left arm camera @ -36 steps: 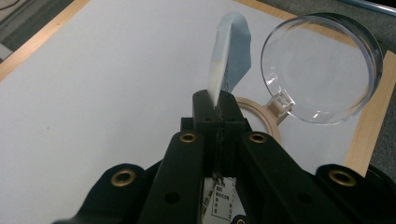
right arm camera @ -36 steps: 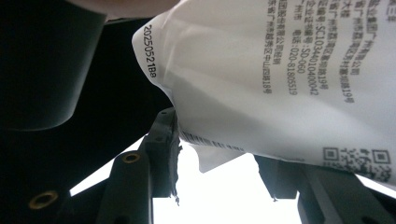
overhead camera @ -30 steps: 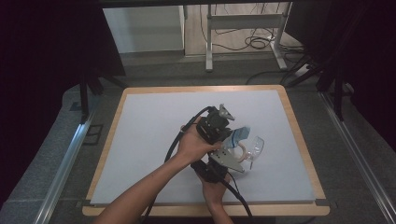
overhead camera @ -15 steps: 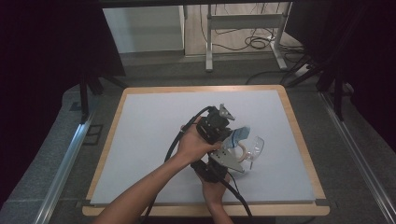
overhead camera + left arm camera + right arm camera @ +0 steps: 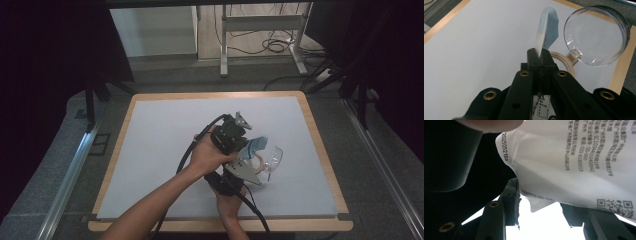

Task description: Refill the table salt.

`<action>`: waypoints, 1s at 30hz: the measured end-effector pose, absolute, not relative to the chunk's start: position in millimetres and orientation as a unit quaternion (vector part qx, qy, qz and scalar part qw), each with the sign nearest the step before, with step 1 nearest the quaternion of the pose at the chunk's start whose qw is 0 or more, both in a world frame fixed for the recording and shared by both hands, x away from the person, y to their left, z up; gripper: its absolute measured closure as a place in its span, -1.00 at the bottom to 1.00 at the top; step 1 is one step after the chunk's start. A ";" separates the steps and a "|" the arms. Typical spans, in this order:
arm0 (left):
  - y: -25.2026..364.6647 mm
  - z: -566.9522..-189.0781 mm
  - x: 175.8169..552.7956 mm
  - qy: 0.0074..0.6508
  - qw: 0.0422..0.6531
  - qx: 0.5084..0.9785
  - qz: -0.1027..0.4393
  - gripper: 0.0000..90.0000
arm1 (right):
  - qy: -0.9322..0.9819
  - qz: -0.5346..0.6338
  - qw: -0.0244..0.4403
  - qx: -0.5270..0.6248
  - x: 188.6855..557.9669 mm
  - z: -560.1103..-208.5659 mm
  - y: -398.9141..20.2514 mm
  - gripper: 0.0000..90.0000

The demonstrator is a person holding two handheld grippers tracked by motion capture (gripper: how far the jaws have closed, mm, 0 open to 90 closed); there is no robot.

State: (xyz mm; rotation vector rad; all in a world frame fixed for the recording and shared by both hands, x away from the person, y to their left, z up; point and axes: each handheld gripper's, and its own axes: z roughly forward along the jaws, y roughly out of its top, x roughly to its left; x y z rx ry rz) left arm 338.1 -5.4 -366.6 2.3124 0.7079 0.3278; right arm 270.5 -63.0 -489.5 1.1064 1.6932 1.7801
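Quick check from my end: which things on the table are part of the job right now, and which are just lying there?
In hand: printed packet, pinched by left gripper; right gripper at its lower edge.

Lying about: clear round lid; beige ring; white table mat.

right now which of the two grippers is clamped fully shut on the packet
The left gripper: its jaws meet on the thin edge of the packet. The right gripper has a gap between its jaws.

Glossy clear plastic lid [image 5: 596, 35], matt printed packet [image 5: 574, 157], wooden-edged table [image 5: 320, 145].
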 end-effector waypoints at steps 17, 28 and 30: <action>-5.6 -366.6 337.6 0.271 0.342 0.891 0.125 0.99 | 0.611 0.645 0.224 0.400 270.3 -490.1 -63.1 0.20; -5.9 -366.5 337.7 0.271 0.343 0.891 0.125 0.99 | 0.613 0.645 0.224 0.399 270.3 -489.6 -63.3 0.20; -5.9 -365.9 337.9 0.270 0.342 0.891 0.125 0.99 | 0.611 0.645 0.225 0.399 270.5 -489.5 -63.2 0.20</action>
